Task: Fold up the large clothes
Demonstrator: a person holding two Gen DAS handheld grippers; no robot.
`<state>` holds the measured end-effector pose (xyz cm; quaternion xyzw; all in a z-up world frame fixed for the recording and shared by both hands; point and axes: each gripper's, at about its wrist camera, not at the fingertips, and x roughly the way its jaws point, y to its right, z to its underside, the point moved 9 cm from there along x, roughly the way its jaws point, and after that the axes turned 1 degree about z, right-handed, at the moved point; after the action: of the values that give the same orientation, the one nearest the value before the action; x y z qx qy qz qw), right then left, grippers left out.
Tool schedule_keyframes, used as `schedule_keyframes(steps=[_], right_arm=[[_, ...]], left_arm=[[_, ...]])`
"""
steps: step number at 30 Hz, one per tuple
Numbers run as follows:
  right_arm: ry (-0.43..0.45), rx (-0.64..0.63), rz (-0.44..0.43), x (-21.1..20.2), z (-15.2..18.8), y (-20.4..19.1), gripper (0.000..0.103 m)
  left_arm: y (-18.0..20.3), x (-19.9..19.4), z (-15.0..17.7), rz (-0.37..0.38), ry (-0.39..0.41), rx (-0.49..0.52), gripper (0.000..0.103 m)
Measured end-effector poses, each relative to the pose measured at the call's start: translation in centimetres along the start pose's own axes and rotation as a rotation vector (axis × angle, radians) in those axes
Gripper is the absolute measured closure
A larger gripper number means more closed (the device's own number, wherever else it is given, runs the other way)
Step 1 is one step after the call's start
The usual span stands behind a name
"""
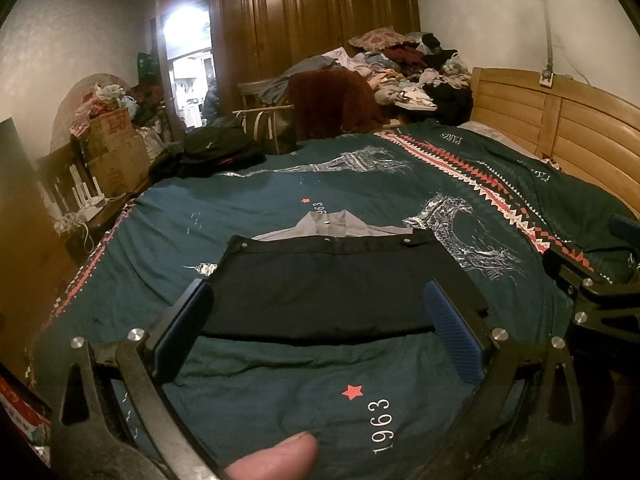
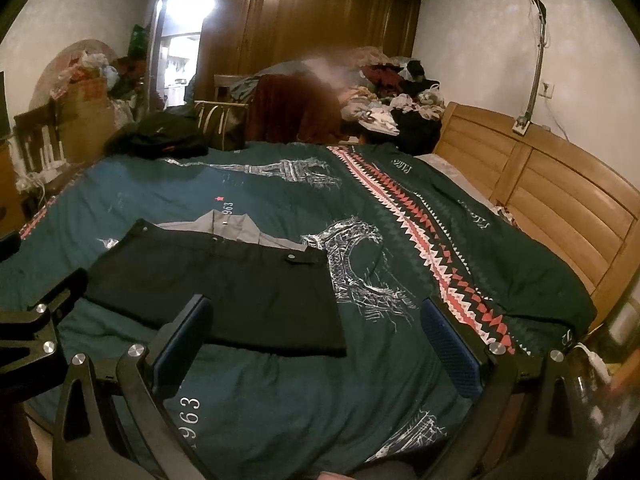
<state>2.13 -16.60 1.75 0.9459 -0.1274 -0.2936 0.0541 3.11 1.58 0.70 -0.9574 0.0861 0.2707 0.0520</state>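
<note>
Two grippers: both are hovering low over the bed, neither touching cloth.
Garment: black folded fabric garment w/ grey collared upper part [image 1: 340, 280] is lying flat on the dark teal Eiffel-tower-print bedspread [image 1: 280, 392], near the front edge of the bed, collar end pointing away.
Fold state: looks like the black lower half is already lying doubled up over the grey part; grey collar w/ a small metal snap is still showing past the far black edge.
Handling, est.: soft, limp, light-to-medium weight; woven, not slippery; prob. sagging if lifted from one corner only. Metal snaps on the far black edge are the only stiff bits.
Where to grab: near two corners of the front folded edge, one per gripper, pinching all layers together so the layers aren't sliding apart.
Left gripper [image 1: 320, 320]: jaws spread wide, straddling the near edge of the black cloth from above; blue ribbed pads [image 1: 452, 332] are gripping nothing. A fingertip is showing at the bottom of the left wrist view.
Right gripper [image 2: 316, 336]: jaws spread wide too, sitting off the garment's right front corner; holding nothing.
Pose: both tools are pointing fwd along the bed toward the wooden headboard [image 2: 560, 196] side, side by side, right one just beside the left.
</note>
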Motion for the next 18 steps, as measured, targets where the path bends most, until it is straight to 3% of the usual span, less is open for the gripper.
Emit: schedule_keyframes(steps=[18], right_arm=[[-0.009, -0.001, -0.008, 0.28, 0.10, -0.33, 0.000]], left_arm=[[-0.10, 0.10, 0.11, 0.005, -0.003, 0.001, 0.000]])
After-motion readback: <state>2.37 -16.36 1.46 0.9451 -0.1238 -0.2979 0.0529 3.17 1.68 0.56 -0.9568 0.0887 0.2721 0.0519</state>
